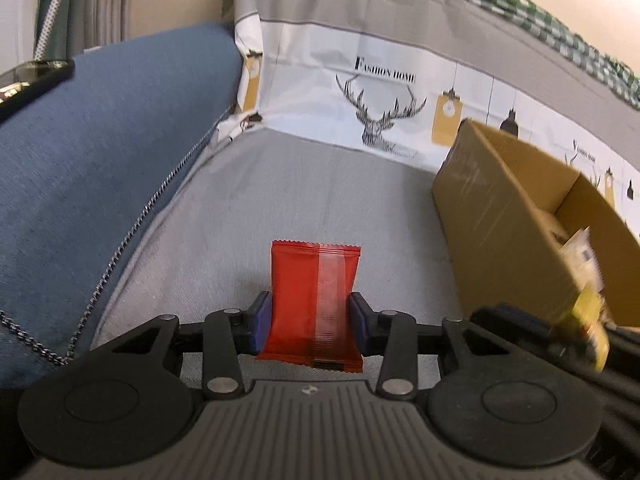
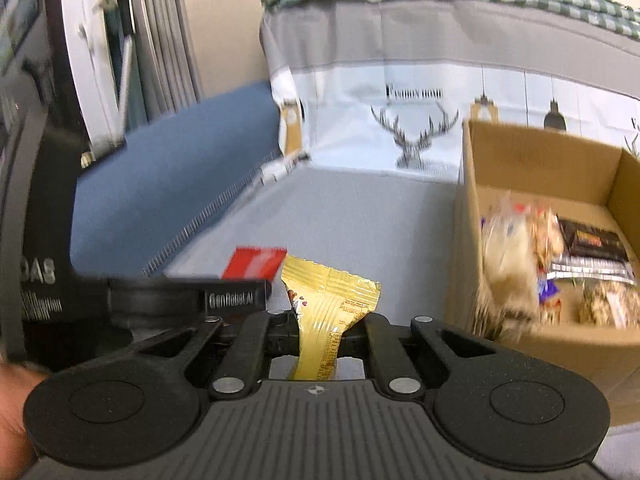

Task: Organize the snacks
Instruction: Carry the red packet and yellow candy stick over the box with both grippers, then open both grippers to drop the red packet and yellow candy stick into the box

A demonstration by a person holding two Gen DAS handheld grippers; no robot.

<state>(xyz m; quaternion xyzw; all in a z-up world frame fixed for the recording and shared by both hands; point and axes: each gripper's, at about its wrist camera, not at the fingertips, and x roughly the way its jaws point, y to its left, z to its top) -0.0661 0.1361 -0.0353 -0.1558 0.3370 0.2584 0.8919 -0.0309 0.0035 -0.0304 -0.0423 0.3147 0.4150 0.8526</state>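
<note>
Payload in both hands. My left gripper [image 1: 311, 320] has its blue pads [image 1: 260, 322] clamped on either side of a red snack packet [image 1: 314, 304], which stands upright between them, seam strip facing the camera. My right gripper [image 2: 318, 330] is pinched tight on the narrow lower part of a gold wrapper [image 2: 328, 300]; the wide crimped top fans out above the jaws.

Both packets look clear of the grey seat cushion [image 1: 312, 200], so I judge the pickups done and the carry underway. Motion blur in the right view fits that.

Right wrist view: the left tool sits just to my left and slightly ahead, red packet poking over its body. The two tools are close together, so I'd watch for a clash.

Cardboard box [image 2: 540, 160] is ahead and to the right, top open, already holding several wrapped snacks [image 2: 520, 240]. Its near wall is near my right jaws; in the left view the gold wrapper shows at that wall's lower corner, though I can't tell if it touches.

Next move, as I read it: right goes first, up and over the rim, then let go above the pile. Left then has to travel further right to reach the opening.

Behind everything: blue cushion [image 1: 112, 152] at left, deer-print cover [image 1: 380, 108] on the backrest.
</note>
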